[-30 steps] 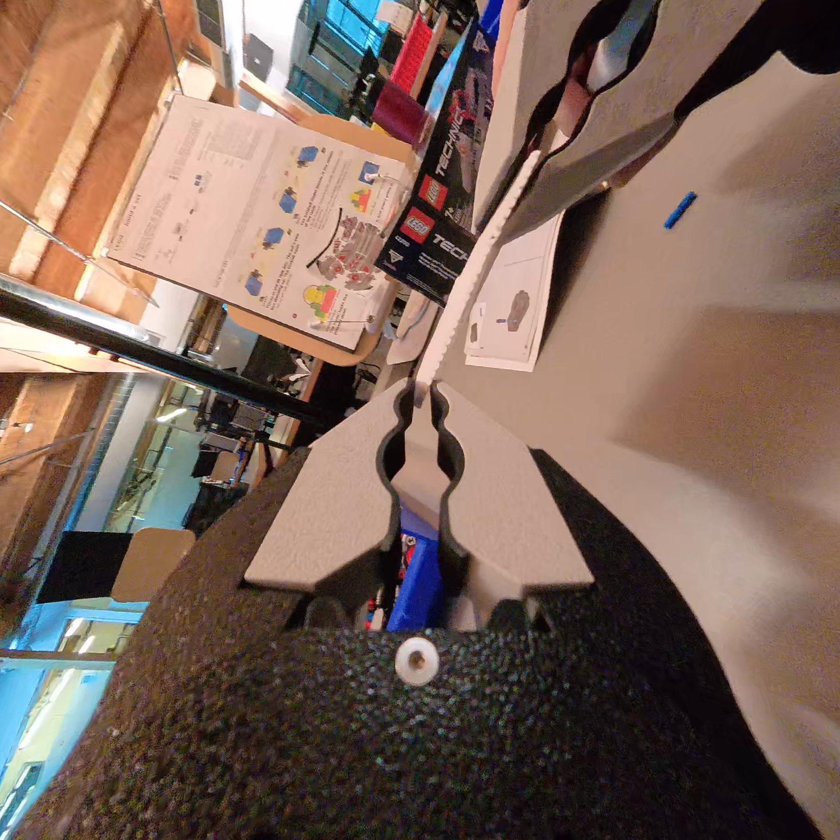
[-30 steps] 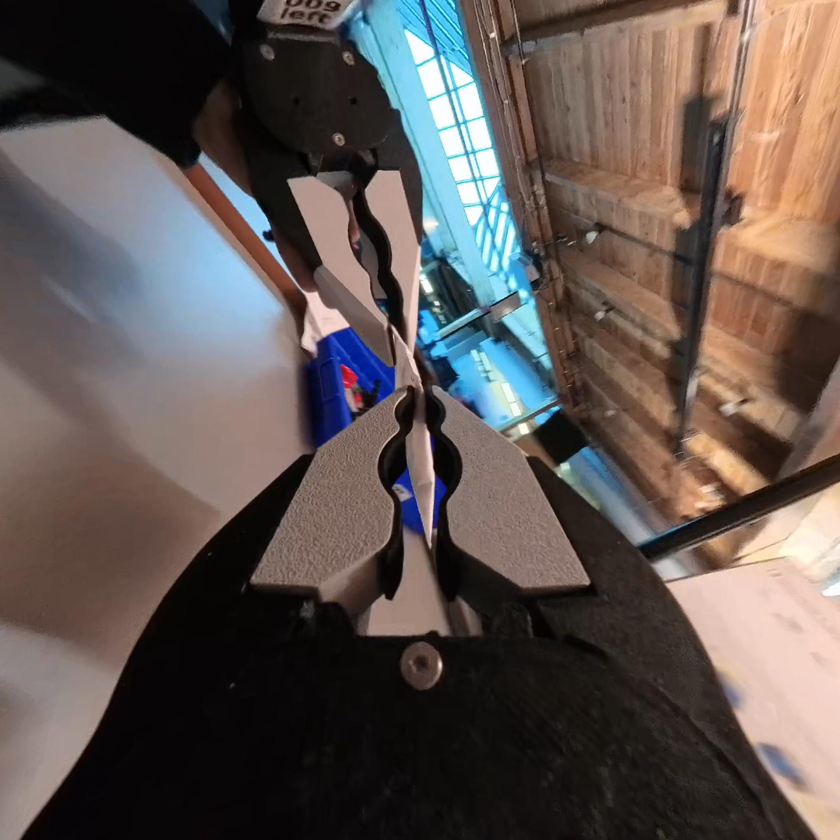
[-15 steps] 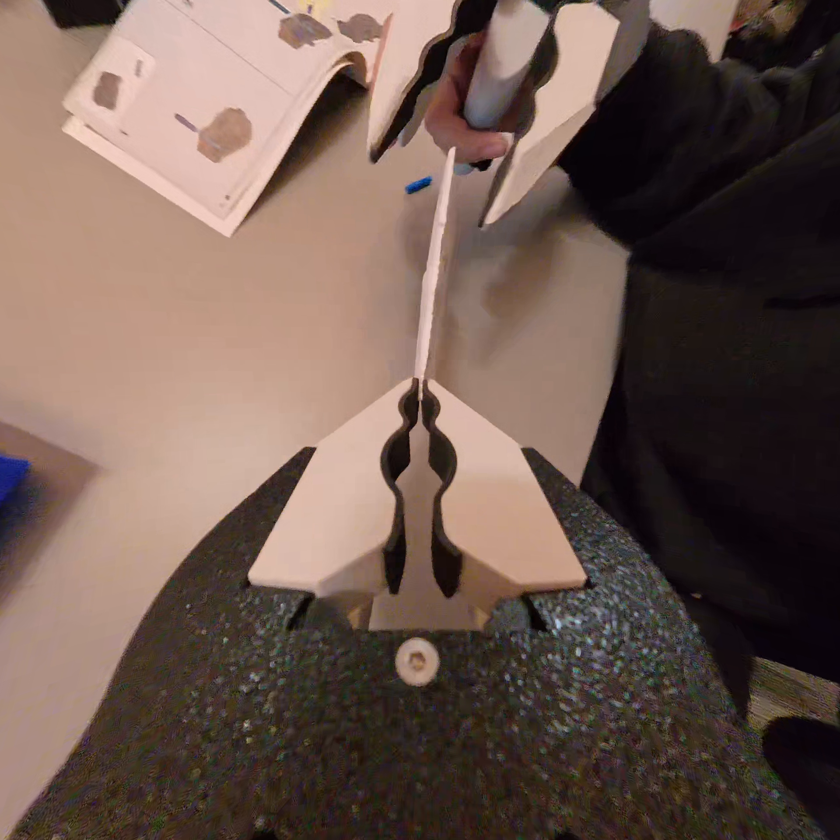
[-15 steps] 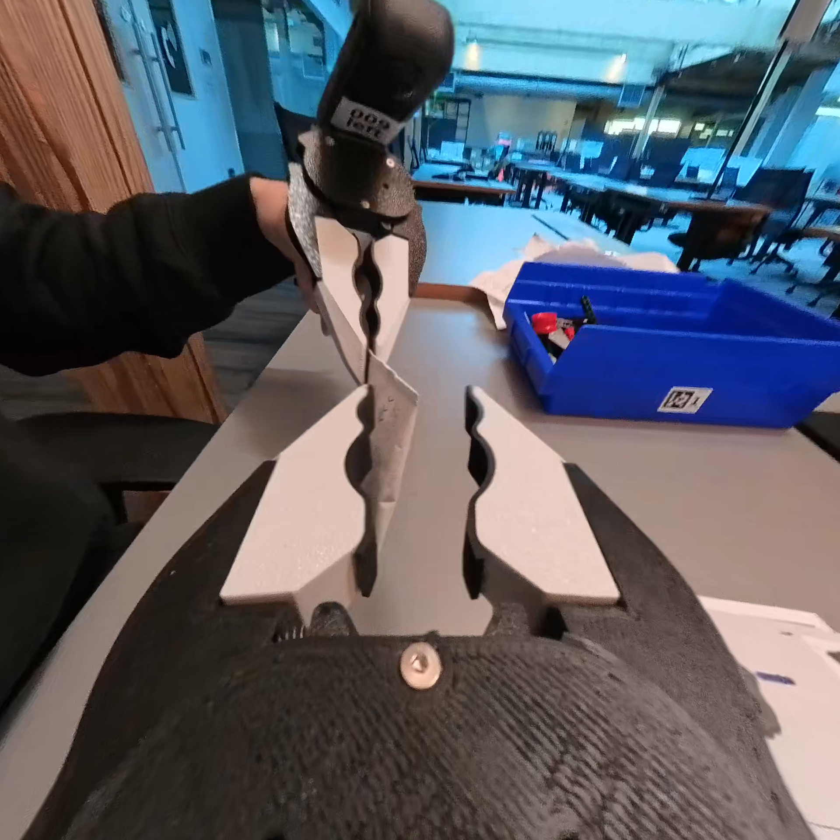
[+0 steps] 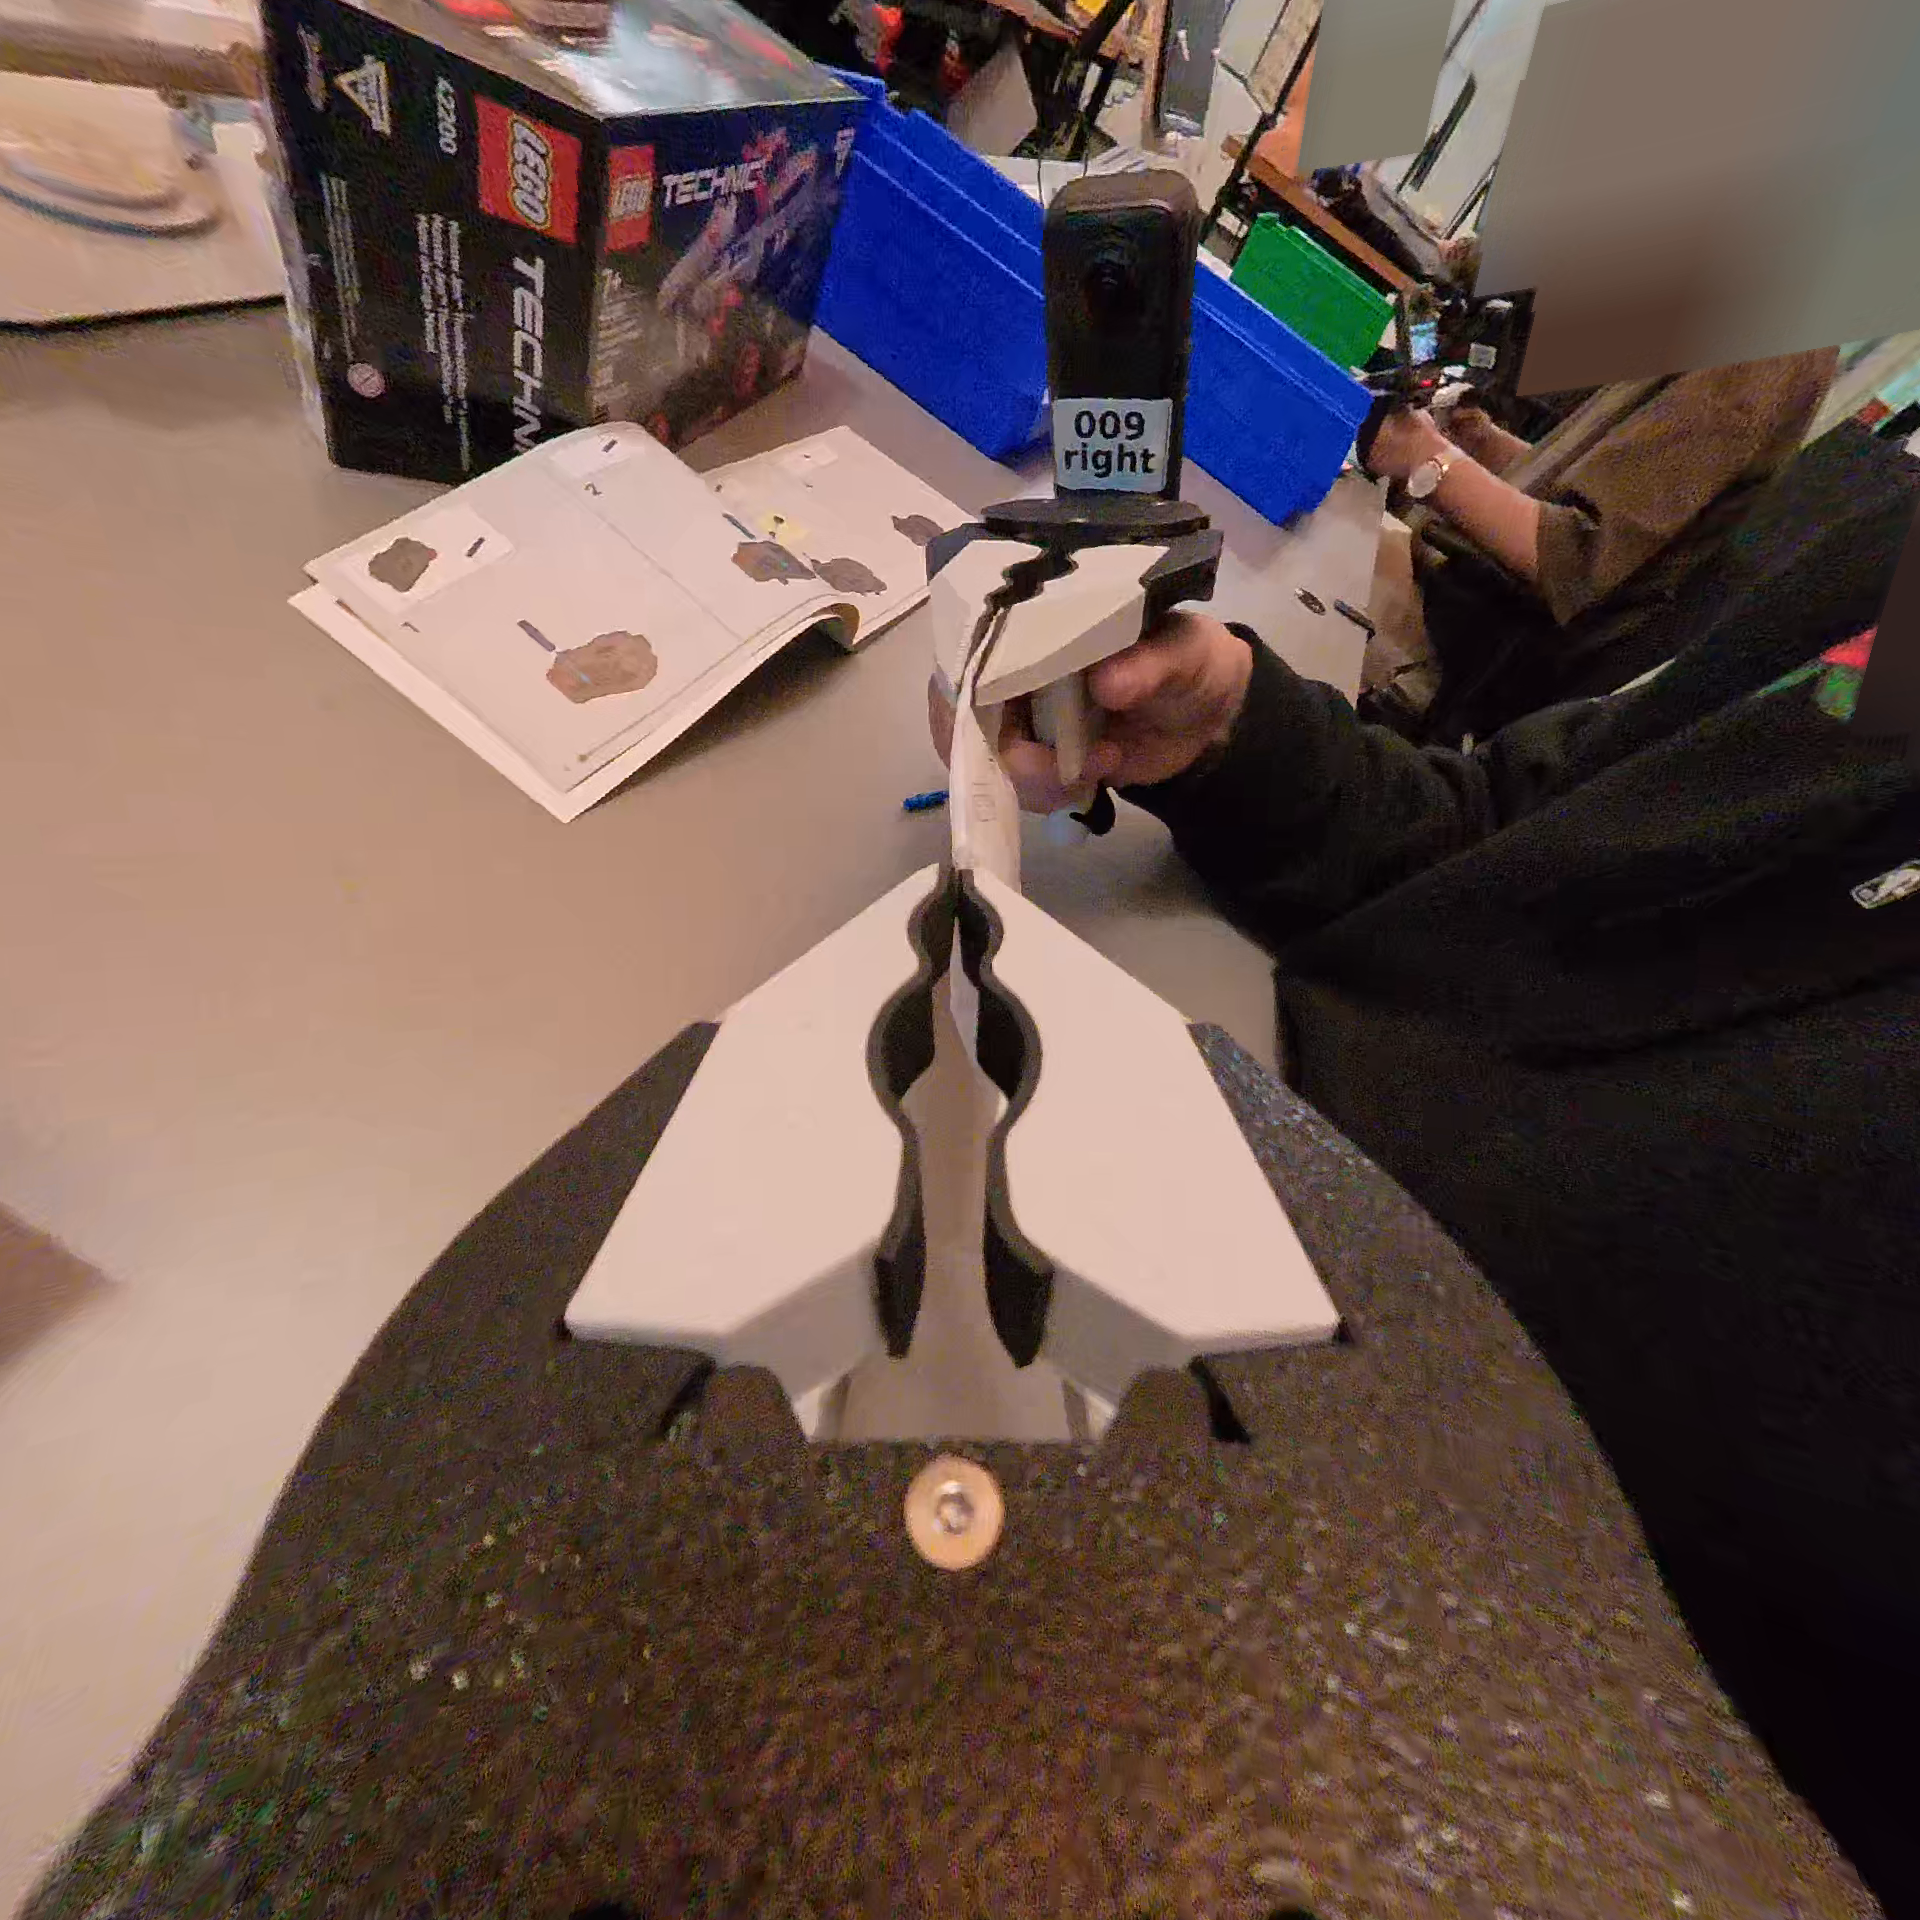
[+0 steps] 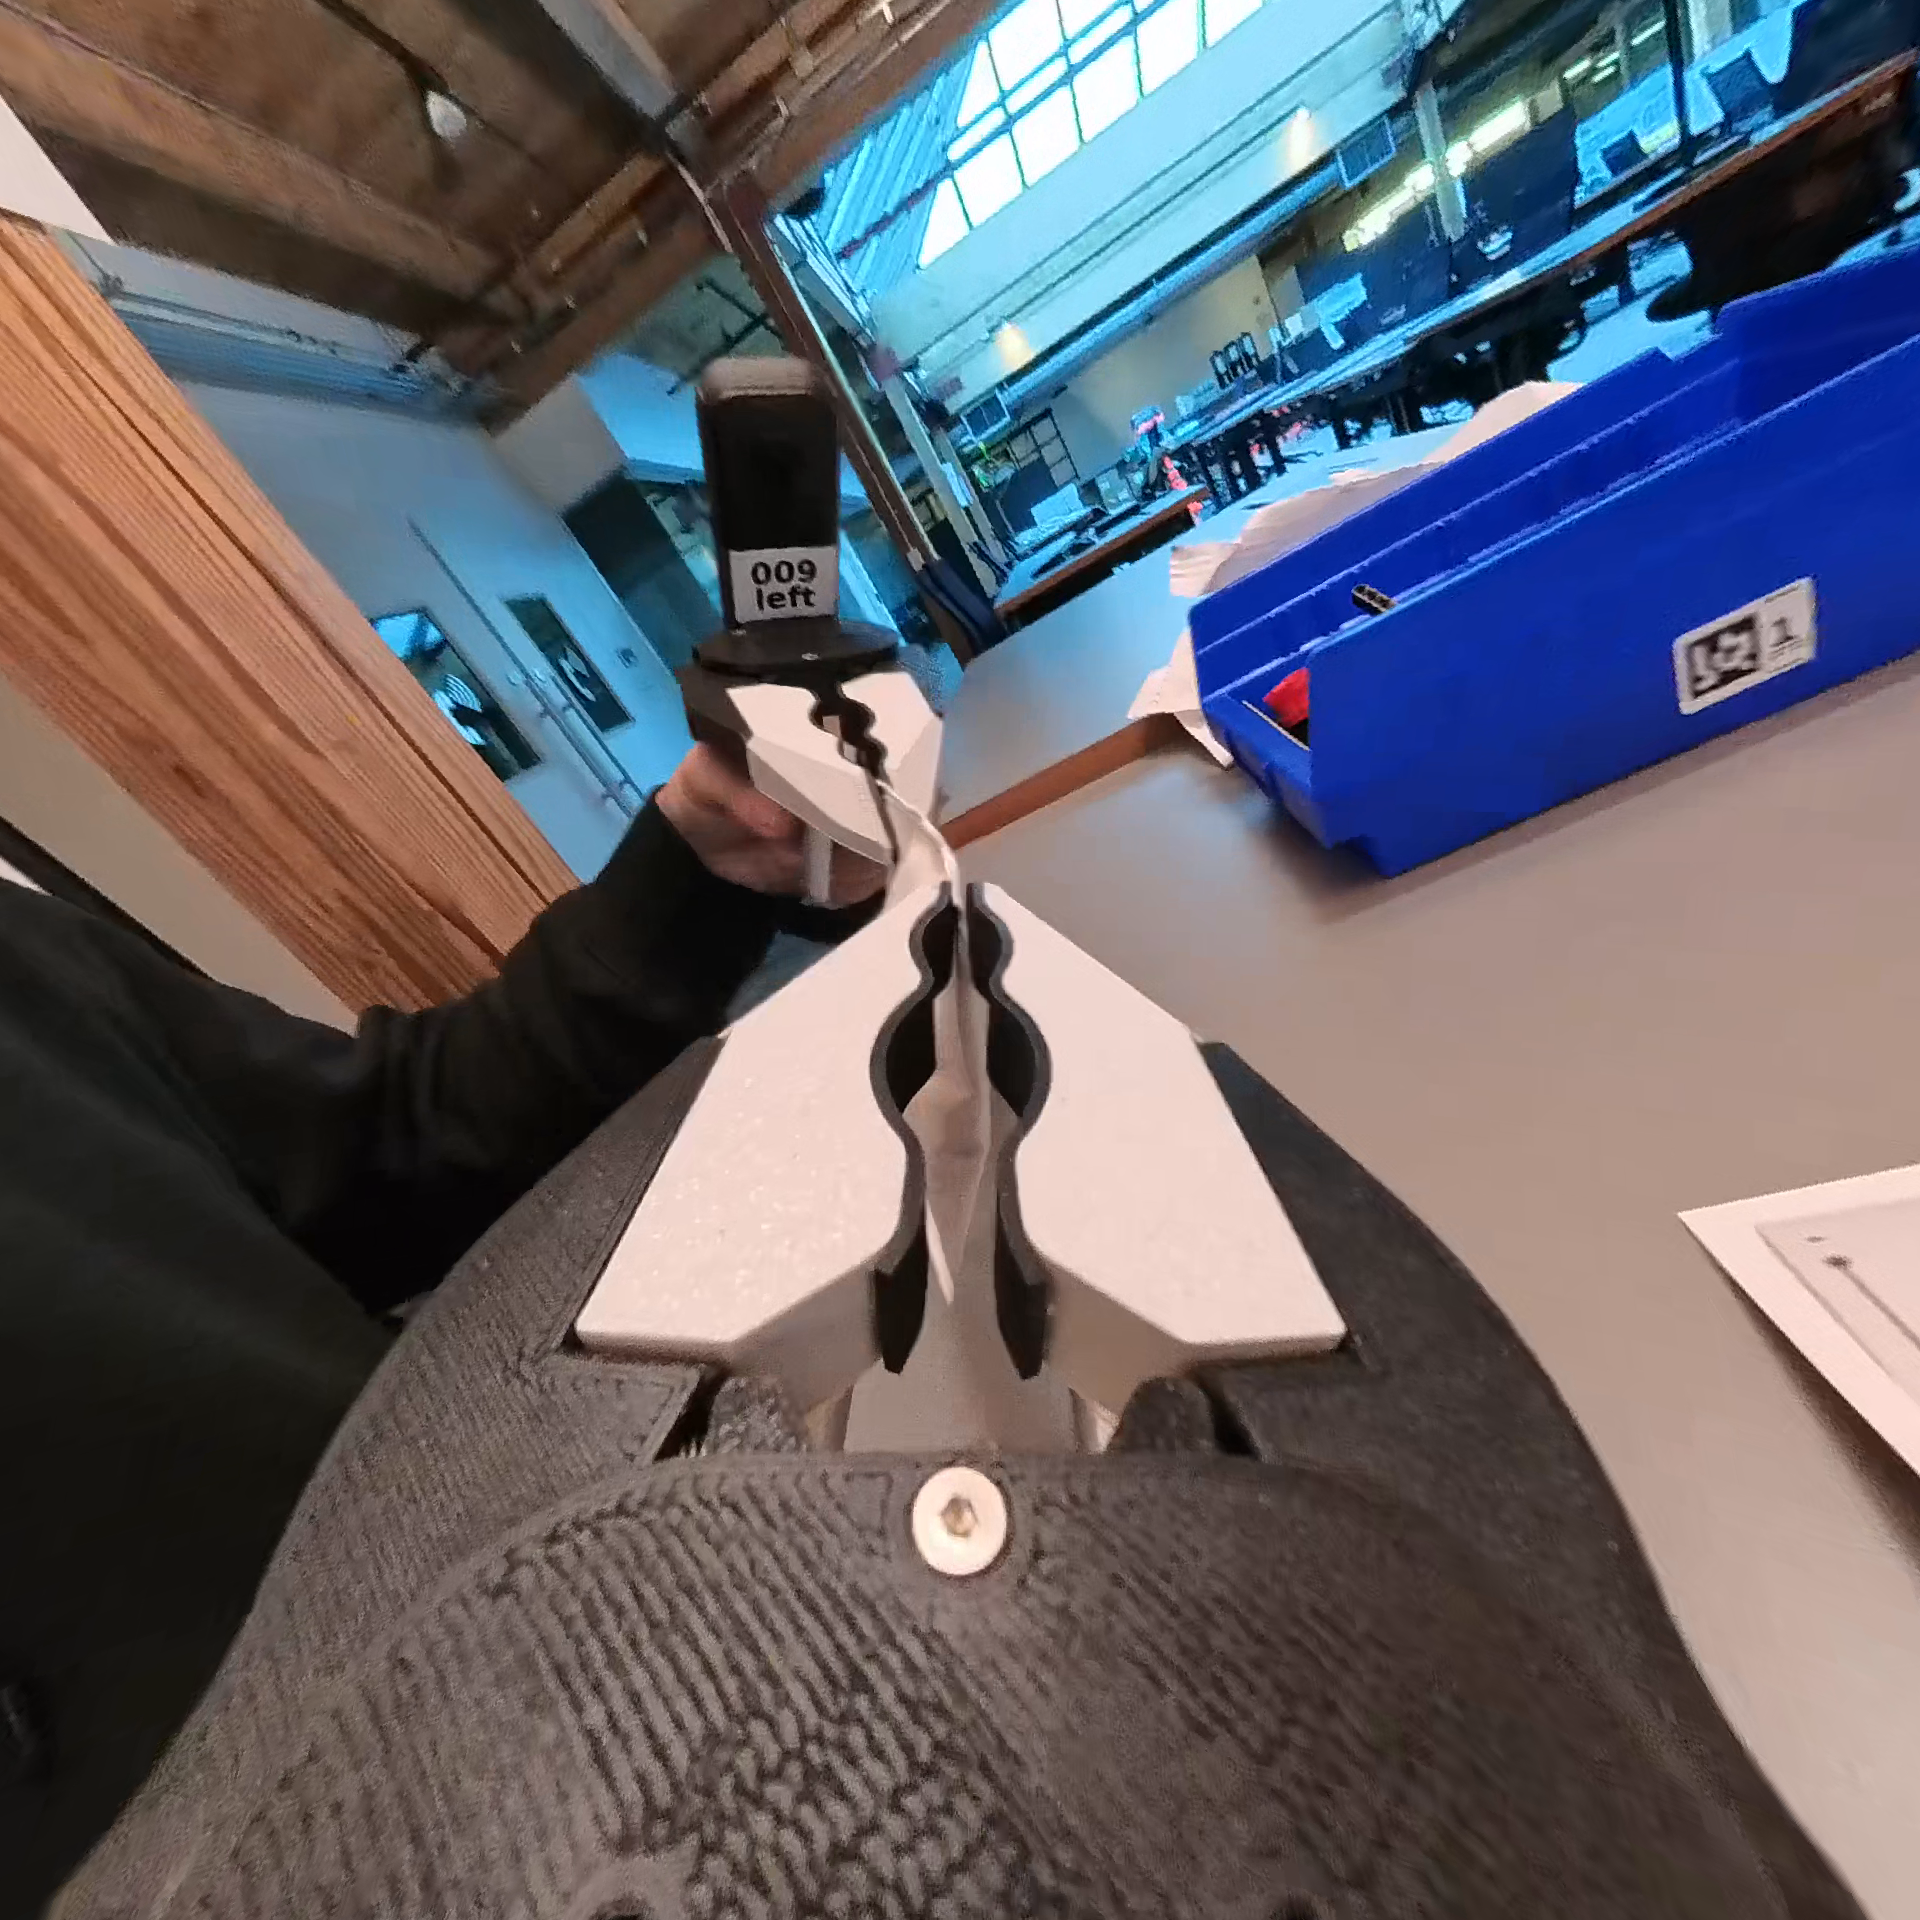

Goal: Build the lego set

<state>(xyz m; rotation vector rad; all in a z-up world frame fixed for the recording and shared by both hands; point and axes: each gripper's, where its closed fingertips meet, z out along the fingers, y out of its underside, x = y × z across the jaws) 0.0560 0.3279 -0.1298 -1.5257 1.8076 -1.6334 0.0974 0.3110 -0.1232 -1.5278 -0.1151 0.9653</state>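
A flat white paper bag [image 5: 979,800] hangs stretched between my two grippers above the grey table [image 5: 312,987]. My left gripper [image 5: 956,883] is shut on one end of it. My right gripper [image 6: 956,896] is shut on the other end, and the bag [image 6: 920,847] runs on between its fingers. Each gripper shows in the other's view: the right one [image 5: 1023,613] and the left one [image 6: 871,771], both hand-held. A small blue pin [image 5: 925,800] lies on the table under the bag. What the bag holds is hidden.
An open instruction booklet [image 5: 623,603] lies beyond the pin, and a corner of it shows in the right wrist view [image 6: 1849,1309]. A black Lego box [image 5: 540,229] stands behind the booklet. Blue bins [image 5: 935,281] [image 6: 1558,644] stand at the table's far sides. A second person's arm [image 5: 1475,520] rests at the far right.
My right gripper was open half a second ago with the bag against one finger; now it is shut on the bag. Both grippers have swung level and drawn a little apart.
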